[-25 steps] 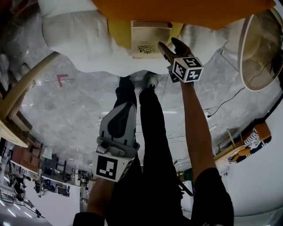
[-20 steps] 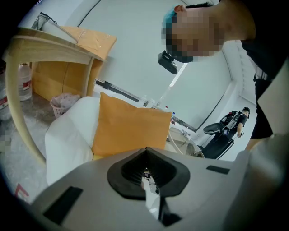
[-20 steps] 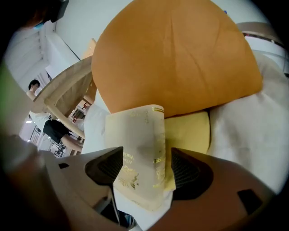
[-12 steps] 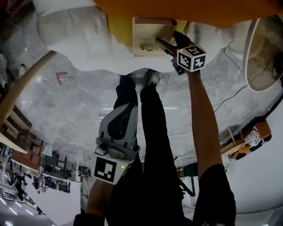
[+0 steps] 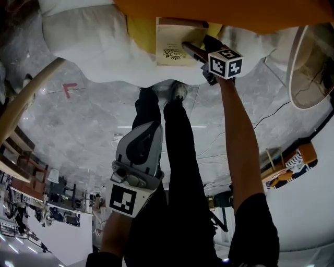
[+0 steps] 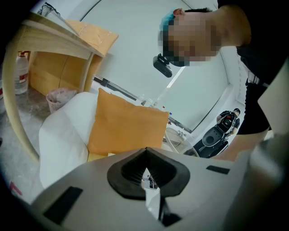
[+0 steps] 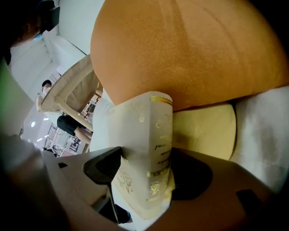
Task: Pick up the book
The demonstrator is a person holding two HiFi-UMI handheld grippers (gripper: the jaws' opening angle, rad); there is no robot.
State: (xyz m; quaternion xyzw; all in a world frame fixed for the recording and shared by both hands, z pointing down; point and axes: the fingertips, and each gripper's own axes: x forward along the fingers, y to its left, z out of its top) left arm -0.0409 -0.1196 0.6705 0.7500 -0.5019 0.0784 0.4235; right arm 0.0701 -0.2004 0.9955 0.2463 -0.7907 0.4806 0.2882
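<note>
Head view looks down past the person's dark-trousered legs (image 5: 177,135) to a grey floor (image 5: 88,120).

- A white seat cushion (image 5: 88,36) is at the far edge, with an orange pillow (image 5: 219,10) behind it and a yellow cushion (image 5: 141,34) under the pillow.
- The book (image 5: 175,44) is cream with gold print. It stands on the white seat cushion, in front of the yellow cushion and just below the orange pillow.
- The right gripper (image 5: 197,44) is at the book's right edge, arm stretched out, marker cube facing up.
- In the right gripper view the book (image 7: 144,149) is upright with its spine toward the camera, between the jaws of the right gripper (image 7: 151,167).
- Those jaws are spread wide, one on each side of the book. The left pad sits right beside the cover, and no firm clamp is visible.
- The orange pillow (image 7: 189,49) fills the top of that view, and the yellow cushion (image 7: 203,128) is to the right of the book.
- The left gripper (image 5: 148,133) hangs low and near, in front of the left leg and well apart from the book.
- In the left gripper view the left gripper (image 6: 145,155) has its jaws together with nothing between them. It points toward the orange pillow (image 6: 126,124) and the white seat cushion (image 6: 63,131).
- A curved wooden rail (image 5: 26,104) is on the left.
</note>
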